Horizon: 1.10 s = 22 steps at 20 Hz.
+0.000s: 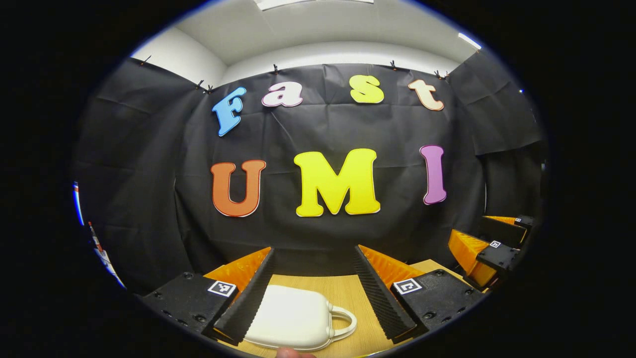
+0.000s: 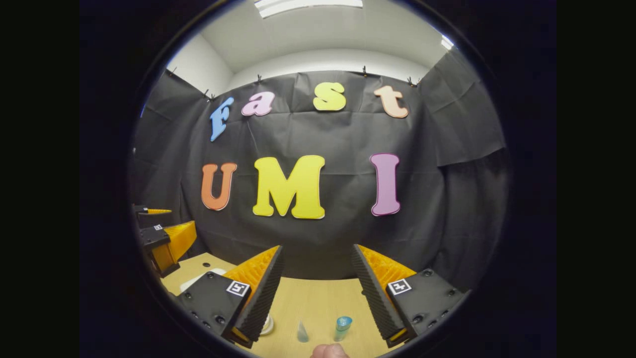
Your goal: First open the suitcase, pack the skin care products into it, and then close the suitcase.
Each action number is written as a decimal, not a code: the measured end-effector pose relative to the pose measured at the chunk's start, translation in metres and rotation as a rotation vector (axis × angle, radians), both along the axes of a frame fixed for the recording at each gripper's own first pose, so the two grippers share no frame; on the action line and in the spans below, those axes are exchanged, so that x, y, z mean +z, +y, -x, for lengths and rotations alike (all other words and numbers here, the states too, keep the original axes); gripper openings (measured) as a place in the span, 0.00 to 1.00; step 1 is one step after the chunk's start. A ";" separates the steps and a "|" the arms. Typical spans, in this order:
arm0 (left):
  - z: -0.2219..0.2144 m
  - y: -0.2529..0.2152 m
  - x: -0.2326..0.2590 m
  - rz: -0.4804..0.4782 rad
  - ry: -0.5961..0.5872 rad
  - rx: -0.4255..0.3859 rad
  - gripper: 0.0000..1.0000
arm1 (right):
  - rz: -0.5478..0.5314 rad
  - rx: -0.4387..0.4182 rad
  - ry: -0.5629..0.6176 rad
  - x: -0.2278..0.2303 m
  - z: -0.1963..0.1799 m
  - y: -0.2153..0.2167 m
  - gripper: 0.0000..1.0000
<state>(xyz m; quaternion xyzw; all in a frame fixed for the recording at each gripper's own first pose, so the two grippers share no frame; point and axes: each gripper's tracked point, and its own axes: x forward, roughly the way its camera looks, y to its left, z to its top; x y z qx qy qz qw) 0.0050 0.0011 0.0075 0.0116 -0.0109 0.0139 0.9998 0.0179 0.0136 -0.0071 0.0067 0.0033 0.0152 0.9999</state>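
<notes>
Left gripper view: left gripper [image 1: 314, 293], jaws spread wide, holding nothing, raised above the wooden bench [image 1: 343, 288]. Small square black-and-white marker tags on both finger blocks; no readable writing. Item between and below the jaws: white suitcase [image 1: 290, 318], lid shut, lying flat on the bench, its handle [image 1: 344, 322] pointing right; the left finger overlaps its left edge in the picture, and contact cannot be told. A fingertip [image 1: 293, 353] shows at the bottom edge. At far right, the right gripper [image 1: 489, 251], apart from the suitcase. Right gripper view: right gripper [image 2: 315, 293], jaws likewise wide apart and empty, above the bench [image 2: 318, 298]. Items on the bench near the bottom edge: a small clear bottle with a blue cap [image 2: 342, 327], a slim clear pointed tube [image 2: 302, 332] beside it, and a round pale item [image 2: 267, 325] partly hidden behind the left finger; labels too small to read. At far left, the left gripper [image 2: 164, 238], with a pale corner of the suitcase [image 2: 196, 281] beneath it.
</notes>
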 end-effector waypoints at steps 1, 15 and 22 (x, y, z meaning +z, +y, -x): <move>0.000 0.001 -0.002 0.001 0.003 0.002 0.98 | 0.001 0.000 0.003 -0.001 0.000 -0.001 0.82; -0.020 -0.039 -0.084 -0.027 0.196 -0.075 0.99 | 0.051 -0.023 0.141 -0.060 0.002 -0.055 0.82; -0.037 -0.062 -0.169 -0.371 0.332 -0.168 0.97 | 0.072 -0.039 0.211 -0.089 -0.003 -0.098 0.82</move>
